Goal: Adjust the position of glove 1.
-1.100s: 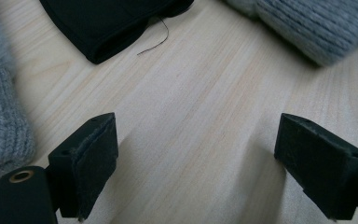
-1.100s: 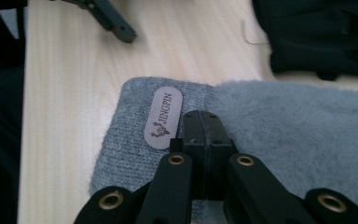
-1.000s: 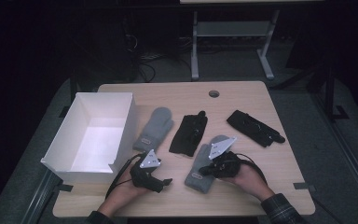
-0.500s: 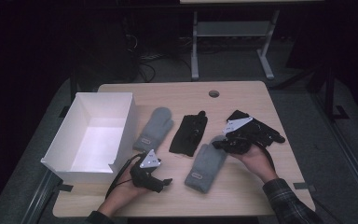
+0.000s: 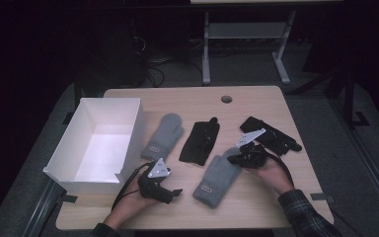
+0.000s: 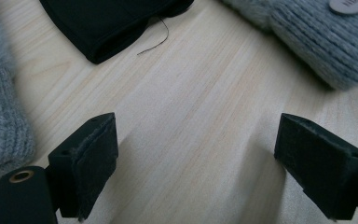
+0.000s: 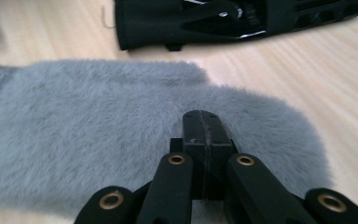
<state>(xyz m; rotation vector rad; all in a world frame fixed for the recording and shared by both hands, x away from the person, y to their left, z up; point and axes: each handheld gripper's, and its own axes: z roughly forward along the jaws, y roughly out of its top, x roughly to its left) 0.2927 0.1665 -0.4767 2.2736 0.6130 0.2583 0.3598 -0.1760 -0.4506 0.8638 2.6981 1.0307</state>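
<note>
Two hand-held grippers noted. We find the right hand-held gripper (image 5: 237, 159) clenched, jaws together over the tip of the near mitten (image 5: 217, 177); whether any knit is pinched we cannot tell. The left hand-held gripper (image 5: 173, 192) rests released on the counter (image 5: 256, 101). All four gloves lie on the counter: near mitten, far mitten (image 5: 163, 135), two black gloves (image 5: 200, 141). The box (image 5: 63, 155) holds nothing; we judge packing barely begun.

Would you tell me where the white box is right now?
In the high view the white box sits at the table's left edge, beside a grey mitten.
</note>
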